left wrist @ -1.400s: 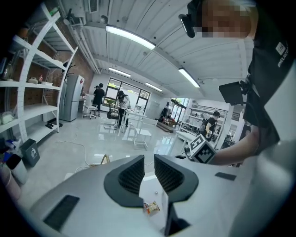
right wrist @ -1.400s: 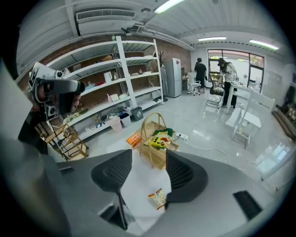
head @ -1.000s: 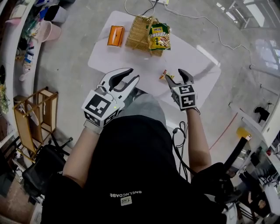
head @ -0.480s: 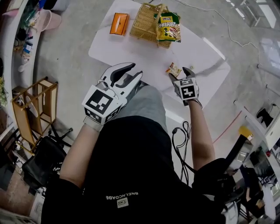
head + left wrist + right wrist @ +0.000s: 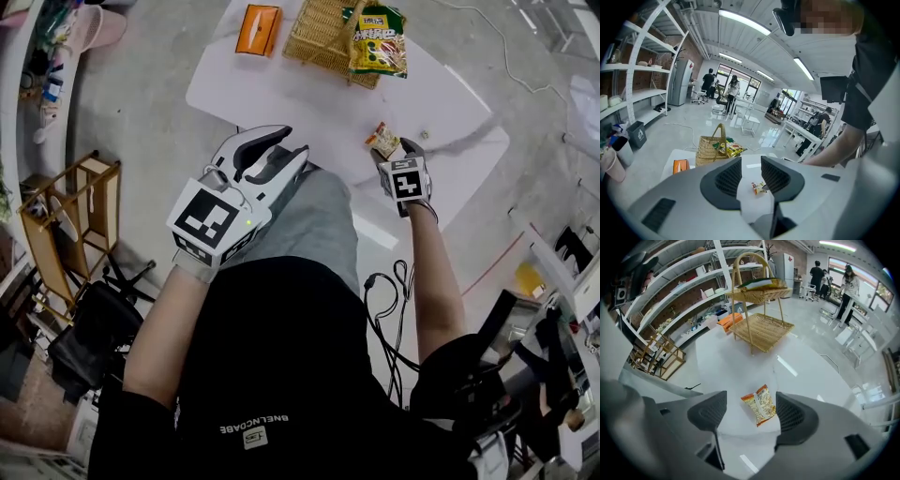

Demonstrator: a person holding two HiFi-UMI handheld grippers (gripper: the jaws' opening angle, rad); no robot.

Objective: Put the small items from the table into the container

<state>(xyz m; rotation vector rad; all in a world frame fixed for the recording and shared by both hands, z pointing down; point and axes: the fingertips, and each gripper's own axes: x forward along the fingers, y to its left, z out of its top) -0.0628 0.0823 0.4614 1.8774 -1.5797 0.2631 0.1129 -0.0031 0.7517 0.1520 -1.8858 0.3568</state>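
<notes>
A small orange-and-yellow snack packet (image 5: 382,139) lies flat on the white table (image 5: 281,94). My right gripper (image 5: 394,155) hangs just over it, pointing steeply down. In the right gripper view the packet (image 5: 760,405) lies between the open jaws, with the pads clear of it. My left gripper (image 5: 277,150) is held over the person's lap at the table's near edge. Its jaws are opening and hold nothing. It looks toward the packet (image 5: 758,188). A wicker basket (image 5: 323,33) with a handle stands at the far end, with a green-yellow snack bag (image 5: 378,42) resting on its rim.
An orange box (image 5: 258,28) lies on the table left of the basket. A wooden rack (image 5: 66,225) stands on the floor at the left, and a black cable (image 5: 384,300) hangs beside the right arm. Shelving and several people show in the background of the gripper views.
Both grippers have come down toward the table. The right one dropped over the small packet, which now lies between its jaws. Both pairs of jaws stand a little wider.
</notes>
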